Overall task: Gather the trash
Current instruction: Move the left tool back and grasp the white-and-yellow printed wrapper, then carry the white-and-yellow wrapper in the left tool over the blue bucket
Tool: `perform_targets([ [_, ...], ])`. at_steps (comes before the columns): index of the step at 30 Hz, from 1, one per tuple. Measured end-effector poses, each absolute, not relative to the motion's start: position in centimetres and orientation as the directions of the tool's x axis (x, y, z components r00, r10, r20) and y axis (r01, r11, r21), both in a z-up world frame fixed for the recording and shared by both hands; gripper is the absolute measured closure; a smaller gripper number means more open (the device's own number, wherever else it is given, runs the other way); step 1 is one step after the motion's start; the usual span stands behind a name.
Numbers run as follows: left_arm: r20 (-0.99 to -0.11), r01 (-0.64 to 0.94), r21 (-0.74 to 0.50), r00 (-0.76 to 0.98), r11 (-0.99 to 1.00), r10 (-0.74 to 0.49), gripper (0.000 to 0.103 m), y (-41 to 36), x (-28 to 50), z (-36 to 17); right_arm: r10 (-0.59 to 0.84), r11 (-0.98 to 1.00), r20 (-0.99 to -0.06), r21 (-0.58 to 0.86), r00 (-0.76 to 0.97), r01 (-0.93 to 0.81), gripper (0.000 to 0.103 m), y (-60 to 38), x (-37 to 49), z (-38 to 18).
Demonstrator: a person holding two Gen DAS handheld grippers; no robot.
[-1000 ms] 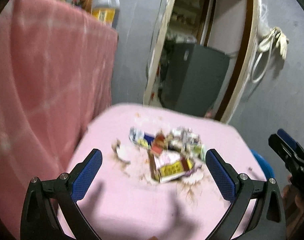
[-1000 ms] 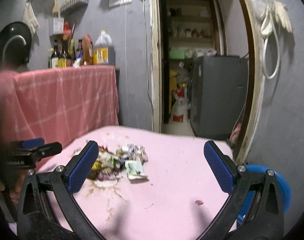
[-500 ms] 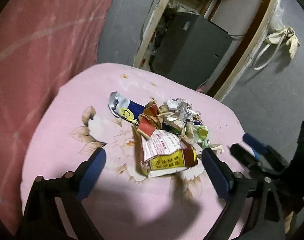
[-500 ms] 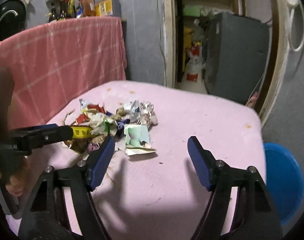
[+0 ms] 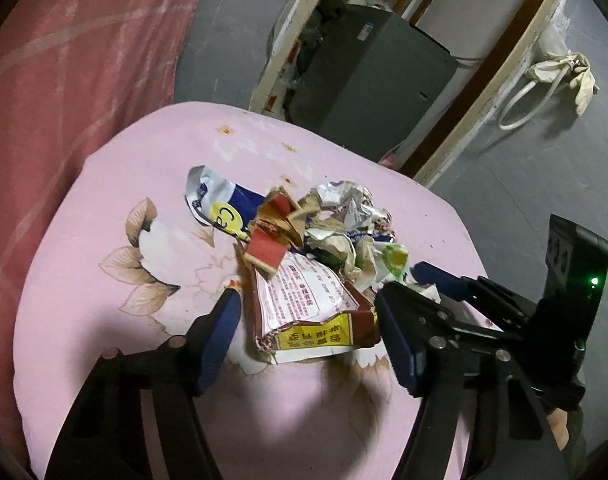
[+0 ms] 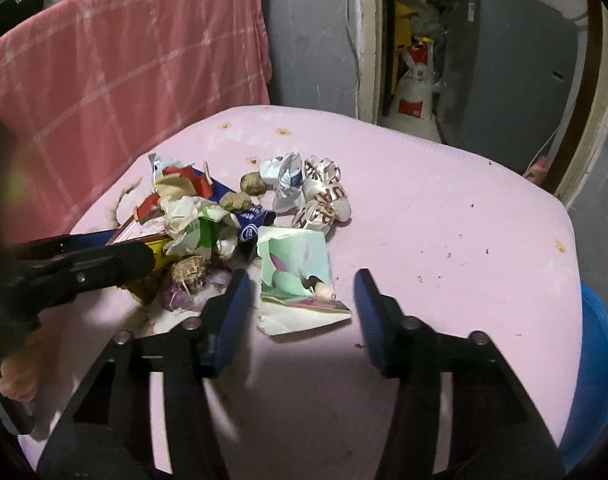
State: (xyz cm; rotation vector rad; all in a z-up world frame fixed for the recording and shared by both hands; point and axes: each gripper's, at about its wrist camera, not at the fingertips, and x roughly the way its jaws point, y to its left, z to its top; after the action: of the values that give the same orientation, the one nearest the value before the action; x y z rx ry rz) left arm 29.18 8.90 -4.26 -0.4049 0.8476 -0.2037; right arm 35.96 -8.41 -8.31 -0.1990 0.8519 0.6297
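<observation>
Closing around red-yellow wrapper (image 5: 308, 312), left gripper (image 5: 306, 338) is narrowing, pads flanking, not pressing; right gripper (image 6: 299, 312) is narrowing astride green-white paper (image 6: 295, 276), not pressing.

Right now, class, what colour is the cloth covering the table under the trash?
Pink, printed with brown-and-white flowers: the tablecloth shows best in the left wrist view.

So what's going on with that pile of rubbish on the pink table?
A person is clearing it with two hand-held claws. The left claw is closing around the torn red-and-yellow printed packet; the right claw is closing around the pale green folded paper wrapper. Neither grips yet. The rest of the pile sits on the pink floral tablecloth.
</observation>
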Motion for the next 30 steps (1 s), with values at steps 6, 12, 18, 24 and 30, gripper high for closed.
perform_targets([
  [6,-0.690,0.034,-0.432,0.631,0.901,-0.355,0.050,8.9,29.1,-4.3,0.452,0.801,-0.746,0.098,0.490,-0.590,0.063,-8.8,35.7,-8.2],
  [12,-0.705,0.034,-0.414,0.620,0.910,-0.344,0.051,8.1,29.1,-4.3,0.468,0.804,-0.733,0.120,0.494,-0.583,0.063,-9.5,35.1,-8.0],
  [18,-0.700,0.031,-0.428,0.621,0.903,-0.353,0.052,7.9,28.3,-4.2,0.494,0.804,-0.698,0.140,0.518,-0.578,0.063,-10.7,33.8,-7.4],
  [24,-0.664,0.059,-0.462,0.638,0.885,-0.389,0.052,7.5,26.0,-3.5,0.523,0.801,-0.639,0.142,0.565,-0.581,0.063,-12.1,31.3,-6.3],
  [30,-0.569,0.146,-0.436,0.720,0.888,-0.398,0.052,5.3,23.8,-1.1,0.534,0.815,-0.529,0.117,0.659,-0.567,0.063,-14.4,28.6,-4.2],
])
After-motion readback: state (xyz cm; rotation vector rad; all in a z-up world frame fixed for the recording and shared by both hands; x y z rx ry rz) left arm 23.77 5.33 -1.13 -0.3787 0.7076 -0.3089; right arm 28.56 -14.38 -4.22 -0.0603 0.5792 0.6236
